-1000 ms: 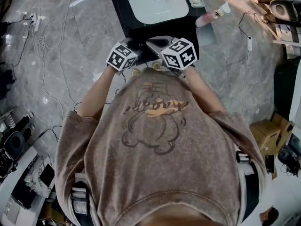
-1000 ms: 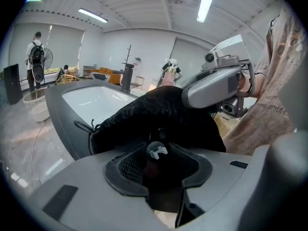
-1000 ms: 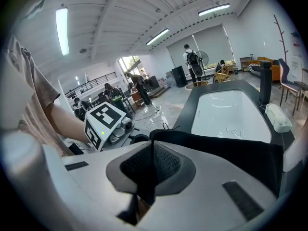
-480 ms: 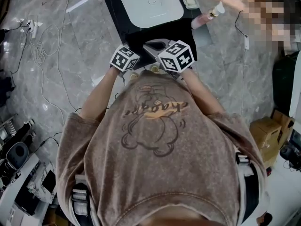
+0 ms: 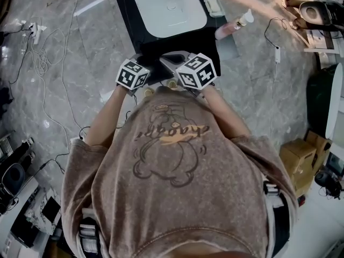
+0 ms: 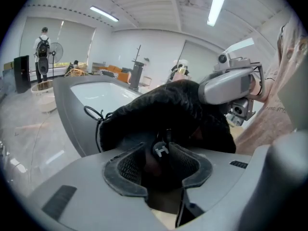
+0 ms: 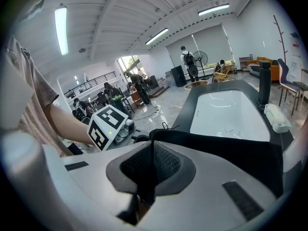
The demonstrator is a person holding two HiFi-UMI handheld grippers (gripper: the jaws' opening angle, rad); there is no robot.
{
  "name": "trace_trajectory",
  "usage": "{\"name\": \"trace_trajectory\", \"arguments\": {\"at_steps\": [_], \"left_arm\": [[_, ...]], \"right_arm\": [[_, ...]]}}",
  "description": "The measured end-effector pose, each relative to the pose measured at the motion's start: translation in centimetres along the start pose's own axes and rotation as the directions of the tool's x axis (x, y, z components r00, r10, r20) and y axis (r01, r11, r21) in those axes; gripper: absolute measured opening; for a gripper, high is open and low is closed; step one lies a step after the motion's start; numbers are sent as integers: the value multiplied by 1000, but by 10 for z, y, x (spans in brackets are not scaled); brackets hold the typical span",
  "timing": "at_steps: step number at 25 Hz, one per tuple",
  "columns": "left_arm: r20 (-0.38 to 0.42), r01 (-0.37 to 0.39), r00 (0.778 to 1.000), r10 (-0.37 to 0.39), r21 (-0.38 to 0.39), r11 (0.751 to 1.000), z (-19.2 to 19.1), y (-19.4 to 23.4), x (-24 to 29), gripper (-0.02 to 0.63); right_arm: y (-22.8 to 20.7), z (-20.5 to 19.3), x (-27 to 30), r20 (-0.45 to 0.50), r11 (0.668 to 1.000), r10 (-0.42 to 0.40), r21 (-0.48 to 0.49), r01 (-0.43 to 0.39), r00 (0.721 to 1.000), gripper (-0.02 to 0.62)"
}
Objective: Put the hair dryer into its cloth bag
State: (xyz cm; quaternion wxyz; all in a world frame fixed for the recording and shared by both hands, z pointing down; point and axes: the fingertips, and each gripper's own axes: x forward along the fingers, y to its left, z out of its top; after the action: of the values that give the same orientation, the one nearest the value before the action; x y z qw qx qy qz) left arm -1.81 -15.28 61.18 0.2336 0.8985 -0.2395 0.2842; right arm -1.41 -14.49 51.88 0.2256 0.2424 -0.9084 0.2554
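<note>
The black cloth bag (image 6: 163, 105) bulges ahead of my left gripper (image 6: 160, 170), its drawstring looping out to the left. The left jaws stand part-way apart and grip a dark part of the hair dryer (image 6: 149, 161) with a small silver tag; the rest of it is hidden in the bag. My right gripper (image 7: 153, 163) is shut on the bag's edge (image 7: 226, 153), and the cloth spreads to the right over the counter. In the head view both grippers (image 5: 153, 71) (image 5: 171, 58) meet close in front of the person's chest, over the bag (image 5: 188, 46).
A black counter (image 5: 126, 15) holds a white sink (image 5: 166, 7) with a dark faucet (image 7: 262, 83) and a soap dish (image 5: 212, 5). A pink bottle (image 5: 231, 26) lies to the right. Cables (image 5: 48, 63) trail over the marble floor at left. People stand far off.
Both grippers keep their holds and stay together at the counter's edge. The head view has shifted a little, so they sit slightly further left in the picture.
</note>
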Motion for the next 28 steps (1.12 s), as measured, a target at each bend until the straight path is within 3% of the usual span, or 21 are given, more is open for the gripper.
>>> {"name": "trace_trajectory", "arguments": {"at_steps": [11, 28], "left_arm": [[115, -127, 984, 139, -106, 986, -6, 11, -70, 155], [207, -202, 949, 239, -187, 961, 6, 12, -117, 155]], "right_arm": [[-7, -16, 29, -71, 1000, 5, -5, -6, 997, 15], [-15, -49, 68, -203, 996, -51, -84, 35, 978, 18]]}}
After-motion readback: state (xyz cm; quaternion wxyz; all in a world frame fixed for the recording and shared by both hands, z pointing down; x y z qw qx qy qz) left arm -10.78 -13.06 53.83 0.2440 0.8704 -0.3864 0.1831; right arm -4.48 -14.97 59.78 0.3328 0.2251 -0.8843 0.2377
